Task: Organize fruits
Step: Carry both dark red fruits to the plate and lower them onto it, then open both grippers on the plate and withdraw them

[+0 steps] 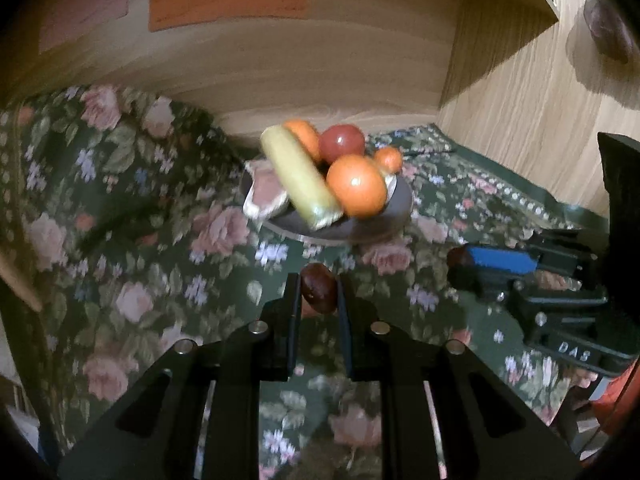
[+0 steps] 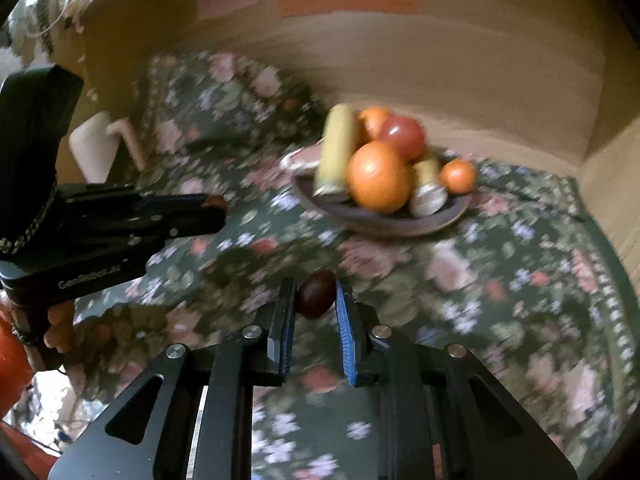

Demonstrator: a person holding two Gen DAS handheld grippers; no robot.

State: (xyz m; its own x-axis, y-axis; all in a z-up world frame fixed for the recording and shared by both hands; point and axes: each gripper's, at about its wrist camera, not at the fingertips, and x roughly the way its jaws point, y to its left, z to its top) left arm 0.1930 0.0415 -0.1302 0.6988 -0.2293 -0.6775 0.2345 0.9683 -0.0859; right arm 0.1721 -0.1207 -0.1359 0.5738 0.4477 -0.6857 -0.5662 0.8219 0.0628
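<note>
A small, glossy, dark maroon oval fruit is pinched in the left hand-held gripper above the floral-clothed table. A second like it is clamped in the right hand-held gripper. Beyond sits a dark plate piled with oranges, a red tomato and a pale yellow-green cylinder.

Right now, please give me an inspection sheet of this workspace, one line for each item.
Surface: floral cloth, dark green, covers the table.
Job's things: plate piled with oranges, a red fruit and a long yellow one; a small orange at the plate's edge.
Clutter: pale jug at the cloth's far edge.
Grippers: left gripper shut on a dark fruit; right gripper shut on another dark fruit.
Cables: nothing seen.
Surroundings: wooden panel with coloured papers.
</note>
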